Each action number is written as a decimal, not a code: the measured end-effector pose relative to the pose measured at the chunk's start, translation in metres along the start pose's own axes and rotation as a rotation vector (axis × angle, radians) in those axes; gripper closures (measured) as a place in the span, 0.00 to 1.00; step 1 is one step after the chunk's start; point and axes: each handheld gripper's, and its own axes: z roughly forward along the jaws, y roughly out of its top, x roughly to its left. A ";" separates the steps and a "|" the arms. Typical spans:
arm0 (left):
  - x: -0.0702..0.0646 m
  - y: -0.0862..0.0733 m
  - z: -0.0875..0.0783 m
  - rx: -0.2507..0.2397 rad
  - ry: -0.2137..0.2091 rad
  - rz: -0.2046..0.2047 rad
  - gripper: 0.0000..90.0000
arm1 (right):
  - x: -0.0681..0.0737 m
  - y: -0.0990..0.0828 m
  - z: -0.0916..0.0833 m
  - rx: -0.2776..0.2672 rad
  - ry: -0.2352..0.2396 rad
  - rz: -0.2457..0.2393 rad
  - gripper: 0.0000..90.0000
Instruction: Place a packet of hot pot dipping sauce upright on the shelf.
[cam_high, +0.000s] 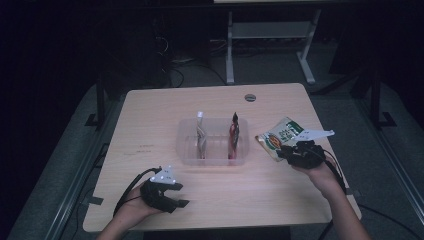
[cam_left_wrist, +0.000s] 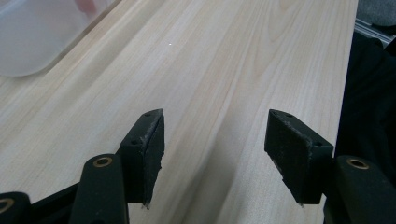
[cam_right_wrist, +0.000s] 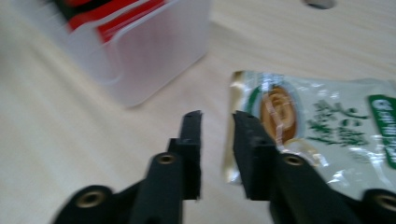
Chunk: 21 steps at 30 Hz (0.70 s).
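Observation:
A green and white snack packet (cam_high: 280, 134) lies flat on the table's right side. My right gripper (cam_high: 286, 151) is at its near corner. In the right gripper view the jaws (cam_right_wrist: 217, 114) stand a narrow gap apart, open, straddling the left edge of the packet (cam_right_wrist: 327, 126), and the frame is blurred. A clear plastic bin (cam_high: 212, 161) sits mid-table with a red packet (cam_high: 233, 135) and a pale packet (cam_high: 201, 135) upright inside. My left gripper (cam_high: 181, 196) is near the front left, wide open (cam_left_wrist: 215, 113) over bare wood with nothing between its fingers.
The wooden table (cam_high: 150, 125) has a round cable hole (cam_high: 250, 97) near its far edge. A corner of the bin (cam_left_wrist: 32, 42) shows at the upper left of the left gripper view. White desk legs (cam_high: 230, 45) stand on the dark floor beyond.

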 end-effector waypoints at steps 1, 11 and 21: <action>0.000 0.000 0.000 0.001 0.001 0.003 0.42 | -0.004 0.002 0.001 -0.009 -0.010 0.016 0.87; 0.000 0.000 0.002 0.017 -0.003 0.008 0.42 | -0.039 0.018 0.029 -0.025 -0.060 0.082 0.99; 0.000 -0.001 0.001 0.016 -0.004 -0.002 0.42 | -0.054 0.025 0.077 0.077 -0.127 0.089 0.99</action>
